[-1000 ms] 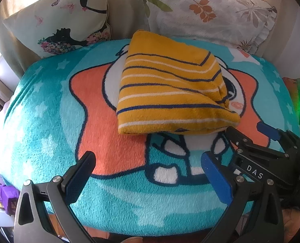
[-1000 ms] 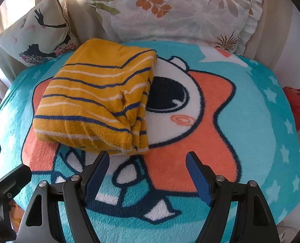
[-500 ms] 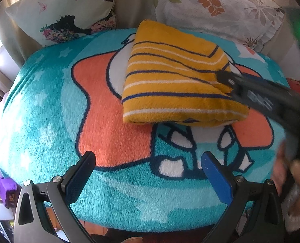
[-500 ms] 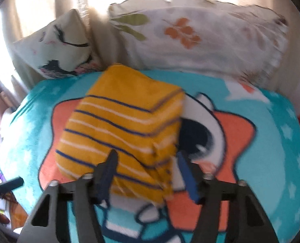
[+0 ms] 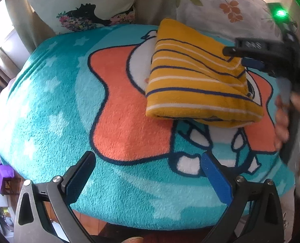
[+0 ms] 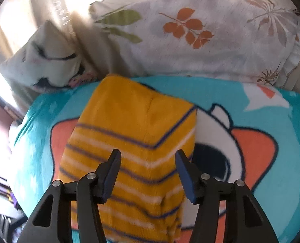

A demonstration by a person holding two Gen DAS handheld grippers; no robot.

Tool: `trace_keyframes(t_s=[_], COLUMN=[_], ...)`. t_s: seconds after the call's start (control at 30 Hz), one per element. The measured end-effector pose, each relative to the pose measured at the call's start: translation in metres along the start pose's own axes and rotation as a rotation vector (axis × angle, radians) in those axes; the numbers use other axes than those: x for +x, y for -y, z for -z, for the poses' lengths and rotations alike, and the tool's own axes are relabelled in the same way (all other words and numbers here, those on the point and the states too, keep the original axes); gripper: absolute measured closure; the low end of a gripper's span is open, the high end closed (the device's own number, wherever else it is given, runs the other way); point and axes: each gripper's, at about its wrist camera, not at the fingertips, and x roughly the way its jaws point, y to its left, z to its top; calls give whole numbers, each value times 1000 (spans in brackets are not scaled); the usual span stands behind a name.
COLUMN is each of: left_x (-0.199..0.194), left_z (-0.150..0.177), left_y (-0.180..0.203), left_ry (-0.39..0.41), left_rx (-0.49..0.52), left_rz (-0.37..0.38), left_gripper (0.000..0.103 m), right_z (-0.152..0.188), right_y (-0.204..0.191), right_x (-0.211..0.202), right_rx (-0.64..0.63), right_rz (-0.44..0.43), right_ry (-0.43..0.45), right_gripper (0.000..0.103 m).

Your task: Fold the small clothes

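A folded yellow garment with navy and white stripes [image 5: 198,85] lies on a teal cartoon blanket [image 5: 54,105]. It also shows in the right wrist view [image 6: 133,145]. My left gripper [image 5: 148,174] is open and empty, low over the blanket's near edge, well short of the garment. My right gripper [image 6: 148,172] is open and hovers just above the garment, fingers spanning its right half. In the left wrist view the right gripper [image 5: 251,60] reaches in from the right over the garment's far right corner.
A leaf-print pillow [image 6: 200,38] and a white pillow with a black figure [image 5: 89,4] lean at the back of the blanket. A purple object [image 5: 3,174] sits off the blanket's left edge. A hand [image 5: 281,121] holds the right gripper.
My right gripper has swung left and forward from beside the garment to over it, narrowing slightly. My left gripper has shifted left, so the garment sits further right in its view.
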Motion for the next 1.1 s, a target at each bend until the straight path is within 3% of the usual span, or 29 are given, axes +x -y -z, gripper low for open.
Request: trace_keyframes(t_s=[0.2,0.3,0.4,0.5,0.57,0.67,0.77,0.9,1.1], left_x=[-4,-2,0,-1,0,0,2,17,68], left_z=[3,2,0,-2,-6,-14,-31,-47,-50], left_y=[-11,-24,-34,-38,-41,-38,-25,-3,12], left_ry=[16,6,2,4,5,15,51,77,-42], left_rx=[-15,-48,-73,-78,-78,-62,-7,76,135], left_rz=[-17,-19,-24,-18,0,21,54,66,85], left_gripper=[0,0,0,0,0,0,0,0,0], right_z=[-17,-19,-6,25,52,78,80,91,117], right_y=[22,5,-23,-45,-51,-42,-26,-1,33], right_x=[57,32,6,-14,-13,-3,-24,-48,-60], right_rx=[64,30,5,-27,-53,-66,-4,67,186], right_rz=[64,100,5,-49,-24,9,8,76,131], right_ry=[-122,-54,-21,3,-10,-49,-42,-11,-38], right_gripper=[39,38,37,34,30,27,26,25,25])
